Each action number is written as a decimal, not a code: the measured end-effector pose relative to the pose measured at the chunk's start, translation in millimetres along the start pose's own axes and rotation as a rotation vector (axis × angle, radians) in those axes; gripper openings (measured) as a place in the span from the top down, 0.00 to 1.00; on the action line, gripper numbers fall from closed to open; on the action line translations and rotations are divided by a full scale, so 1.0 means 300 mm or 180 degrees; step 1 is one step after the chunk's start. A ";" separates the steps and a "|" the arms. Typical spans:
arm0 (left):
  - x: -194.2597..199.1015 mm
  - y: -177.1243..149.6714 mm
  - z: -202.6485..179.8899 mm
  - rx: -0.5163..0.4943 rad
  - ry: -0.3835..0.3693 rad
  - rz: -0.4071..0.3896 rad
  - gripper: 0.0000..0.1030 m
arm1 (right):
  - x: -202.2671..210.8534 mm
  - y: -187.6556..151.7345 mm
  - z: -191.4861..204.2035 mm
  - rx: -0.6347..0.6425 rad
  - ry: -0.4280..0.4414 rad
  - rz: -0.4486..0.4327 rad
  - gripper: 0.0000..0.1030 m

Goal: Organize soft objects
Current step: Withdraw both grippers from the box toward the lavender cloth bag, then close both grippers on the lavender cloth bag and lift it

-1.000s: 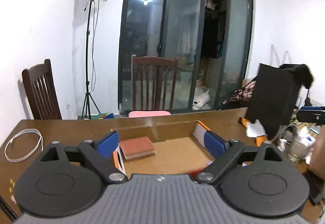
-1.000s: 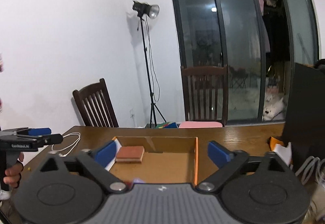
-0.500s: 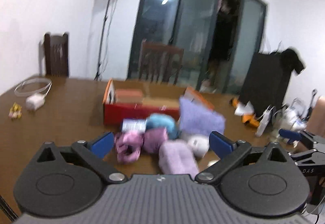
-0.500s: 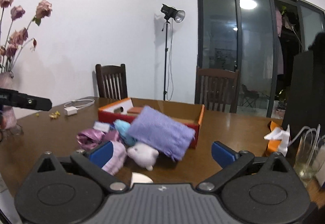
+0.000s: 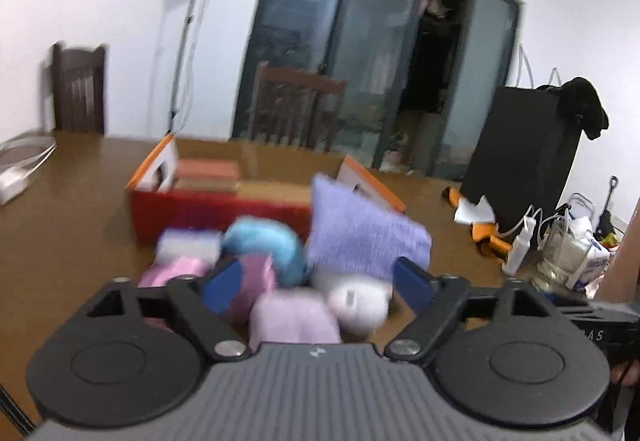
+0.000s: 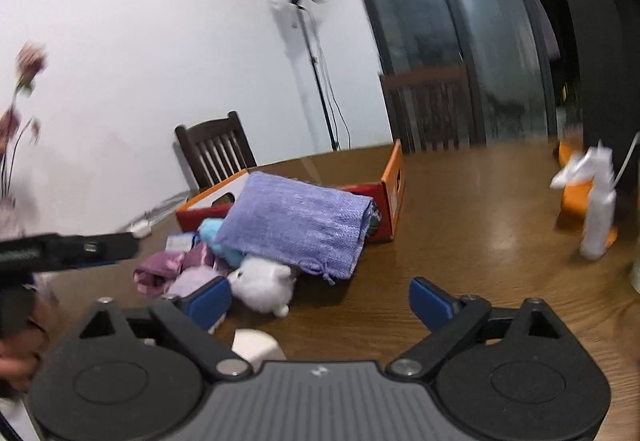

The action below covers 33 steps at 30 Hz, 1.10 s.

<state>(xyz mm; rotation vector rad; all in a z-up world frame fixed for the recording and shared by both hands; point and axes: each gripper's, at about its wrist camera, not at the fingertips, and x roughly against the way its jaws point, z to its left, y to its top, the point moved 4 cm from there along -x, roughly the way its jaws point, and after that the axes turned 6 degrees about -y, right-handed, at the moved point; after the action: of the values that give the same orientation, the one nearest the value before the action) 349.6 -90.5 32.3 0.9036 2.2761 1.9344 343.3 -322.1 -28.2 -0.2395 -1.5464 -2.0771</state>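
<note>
Two grippers: both spread wide — holding nothing.
Left gripper [image 5: 316,283]: fingers apart, over the soft pile.
Right gripper [image 6: 320,301]: fingers apart, near white plush [image 6: 262,283].
Purple pouch [image 6: 296,225]: leaning on red box [image 6: 390,197] — pile just before it.

My counter [image 5: 80,201] carries a white charger [image 5: 12,187] at its far left edge and a white bottle [image 6: 598,229] toward its right. Behind the counter I see two chairs [image 5: 78,93], a light stand [image 5: 192,41] and glass doors [image 5: 360,61].
</note>
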 end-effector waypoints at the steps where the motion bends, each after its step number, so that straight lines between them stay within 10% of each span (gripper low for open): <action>1: -0.048 0.024 0.009 -0.0012 -0.0048 -0.0016 0.25 | -0.030 0.011 -0.012 -0.0132 0.0033 -0.0009 0.12; 10: -0.361 0.067 0.120 0.0492 -0.0630 0.0465 0.37 | -0.322 0.077 -0.111 -0.0998 0.0020 0.0044 0.20; 13: -0.381 0.063 0.143 0.0613 -0.0895 0.0526 0.65 | -0.383 0.065 -0.147 -0.1337 0.0179 0.0114 0.29; 18: -0.364 0.074 0.152 0.0739 -0.1144 0.0548 0.84 | -0.402 0.062 -0.142 -0.1553 0.0410 0.0122 0.74; 20: -0.330 0.083 0.150 0.0812 -0.1169 0.0540 0.85 | -0.373 0.069 -0.119 -0.1544 0.0489 0.0097 0.95; 27: -0.015 0.110 0.063 0.0654 -0.1221 0.0419 0.85 | -0.117 0.132 0.076 -0.1012 0.0501 -0.0031 0.96; 33: 0.257 -0.080 0.023 0.0927 -0.1262 0.0630 0.85 | 0.114 -0.013 0.229 -0.0709 0.0460 0.0387 0.95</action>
<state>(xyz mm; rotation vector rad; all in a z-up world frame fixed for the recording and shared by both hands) 278.1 -52.3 35.2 1.4419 2.3216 1.3317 301.0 -268.0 6.2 -0.2515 -1.1878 -2.1194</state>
